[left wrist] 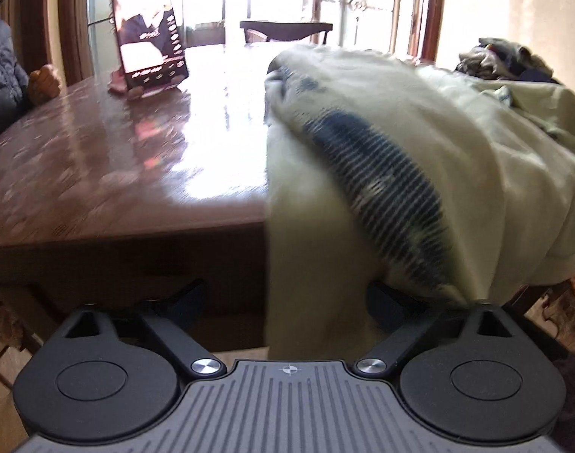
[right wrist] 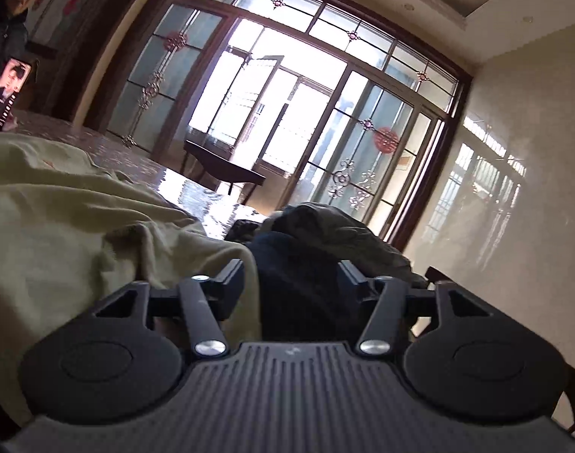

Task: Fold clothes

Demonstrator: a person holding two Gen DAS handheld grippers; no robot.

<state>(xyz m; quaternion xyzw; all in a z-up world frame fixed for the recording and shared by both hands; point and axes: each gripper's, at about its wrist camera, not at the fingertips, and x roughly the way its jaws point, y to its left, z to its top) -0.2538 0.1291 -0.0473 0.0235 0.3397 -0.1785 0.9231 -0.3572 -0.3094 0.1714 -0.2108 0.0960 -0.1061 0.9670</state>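
A pale cream garment (left wrist: 419, 120) with a dark striped print lies bunched on the right part of the brown table (left wrist: 99, 173), and one flap hangs over the front edge. My left gripper (left wrist: 287, 298) sits low in front of that edge. Its jaws stand apart and the hanging flap falls between them without being pinched. In the right wrist view the same cream garment (right wrist: 61, 226) fills the left side. My right gripper (right wrist: 291, 275) is open at table height, facing a heap of dark clothes (right wrist: 317, 241); cream cloth lies by its left finger (right wrist: 232, 277).
A phone (left wrist: 148, 30) stands propped on the far left of the table, its screen lit. A person in a dark padded jacket (left wrist: 0, 68) sits at the left with a fist on the table. More dark clothes (left wrist: 502, 60) are piled at the far right. A chair (right wrist: 227, 166) stands before the glass doors.
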